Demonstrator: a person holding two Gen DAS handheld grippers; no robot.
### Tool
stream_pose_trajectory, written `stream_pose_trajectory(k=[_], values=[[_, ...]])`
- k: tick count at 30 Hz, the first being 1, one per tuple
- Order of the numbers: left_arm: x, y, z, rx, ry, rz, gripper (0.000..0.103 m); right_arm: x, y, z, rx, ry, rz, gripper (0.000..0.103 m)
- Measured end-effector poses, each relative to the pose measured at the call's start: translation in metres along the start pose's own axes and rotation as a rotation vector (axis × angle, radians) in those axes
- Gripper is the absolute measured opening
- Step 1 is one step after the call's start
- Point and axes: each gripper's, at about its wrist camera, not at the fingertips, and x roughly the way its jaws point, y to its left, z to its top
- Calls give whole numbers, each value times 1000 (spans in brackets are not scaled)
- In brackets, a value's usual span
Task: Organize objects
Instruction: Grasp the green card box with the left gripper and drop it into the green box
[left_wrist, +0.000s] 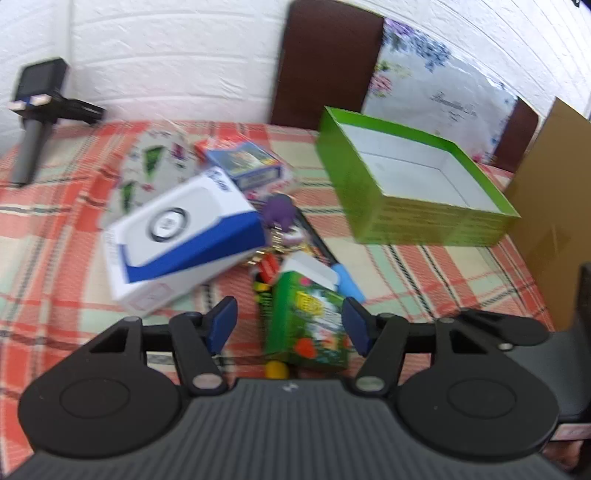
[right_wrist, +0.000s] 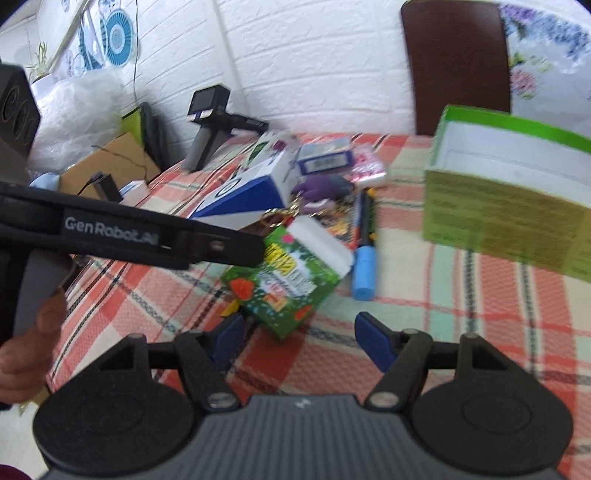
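A small green printed carton (left_wrist: 310, 325) with an open white flap lies on the checked tablecloth, between the open fingers of my left gripper (left_wrist: 290, 325), closer to the right pad. It also shows in the right wrist view (right_wrist: 288, 280). My right gripper (right_wrist: 299, 341) is open and empty just in front of it. A white and blue box (left_wrist: 184, 236), a blue card box (left_wrist: 247, 166), a purple keychain toy (left_wrist: 280, 210) and a blue-capped marker (right_wrist: 364, 266) lie behind. An empty green box (left_wrist: 417, 184) stands at the right.
A black handheld device (left_wrist: 33, 110) stands at the table's far left corner. Brown chair backs (left_wrist: 325, 62) and a white brick wall are behind the table. A cardboard sheet (left_wrist: 554, 206) stands at the right edge. Clutter lies left of the table (right_wrist: 92, 155).
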Motion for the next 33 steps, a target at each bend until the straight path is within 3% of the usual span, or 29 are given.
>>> stream_pose_trajectory(k=[2,4,10,14,15,23,30,33], values=[[10,-1,0,0,28,-7,53,10,-1,2,5,20,15,69],[21,2,-1,-18,68,-26,37,19,-3,4,12,24,30,71],[6,6,-1,-52,30,-33,32,21,-2,8,7,-7,75,63],[-14,-3,8,-54,-12,-128,26,1,1,5,-18,-92,62,50],[-16,-9,11,-47,-17,-156,26,-5,1,5,-16,-118,60,44],[-4,-71,55,114,-109,-184,26,-40,-37,24,36,-297,-70,44],[39,-110,93,166,-119,-218,26,-33,-84,48,103,-355,-175,44],[59,-118,102,167,-112,-195,30,-21,-99,58,141,-366,-203,44]])
